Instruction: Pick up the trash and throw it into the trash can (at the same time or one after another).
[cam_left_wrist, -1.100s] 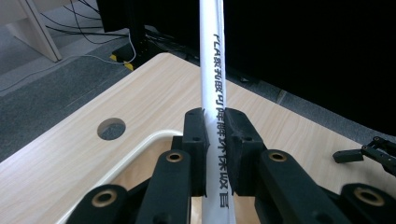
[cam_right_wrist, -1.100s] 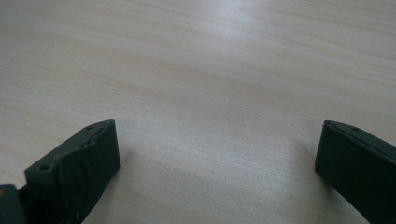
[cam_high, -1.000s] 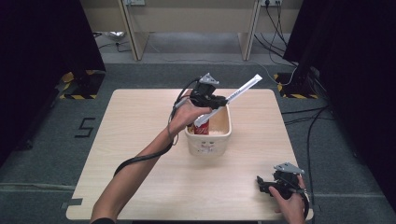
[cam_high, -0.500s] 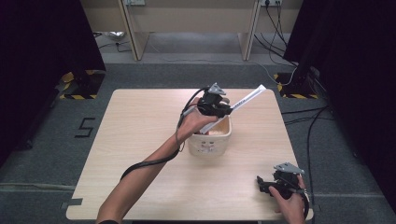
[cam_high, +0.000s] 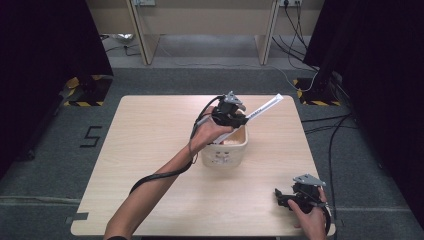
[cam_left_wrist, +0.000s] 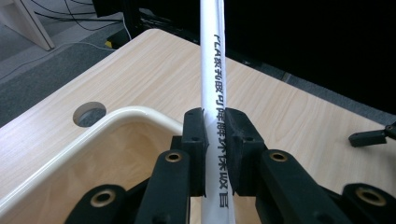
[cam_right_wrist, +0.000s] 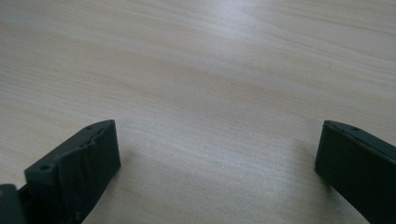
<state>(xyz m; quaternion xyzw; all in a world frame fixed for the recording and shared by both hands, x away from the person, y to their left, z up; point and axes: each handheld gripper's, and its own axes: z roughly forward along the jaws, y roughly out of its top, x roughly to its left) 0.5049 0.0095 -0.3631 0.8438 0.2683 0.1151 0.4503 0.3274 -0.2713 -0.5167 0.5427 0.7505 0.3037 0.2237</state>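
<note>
My left gripper (cam_high: 239, 118) (cam_left_wrist: 216, 142) is shut on a long white paper-wrapped straw (cam_high: 264, 107) (cam_left_wrist: 214, 60) with black printed characters. It holds the straw over the far rim of a cream plastic bin (cam_high: 224, 152) (cam_left_wrist: 84, 140) in the middle of the table; the straw slants up toward the far right. Down at the table's near right corner, my right gripper (cam_high: 288, 197) (cam_right_wrist: 217, 163) rests low over bare wood, open, with nothing between its jaws.
The light wooden table (cam_high: 145, 135) has a round cable hole (cam_left_wrist: 89, 114) beyond the bin. Cables (cam_high: 320, 125) trail on the grey floor to the right, and a desk frame (cam_high: 200, 30) stands behind the table. Black curtains hang on both sides.
My left gripper has carried the straw a little to the right and farther over the bin's back rim. The right gripper has stayed in place.
</note>
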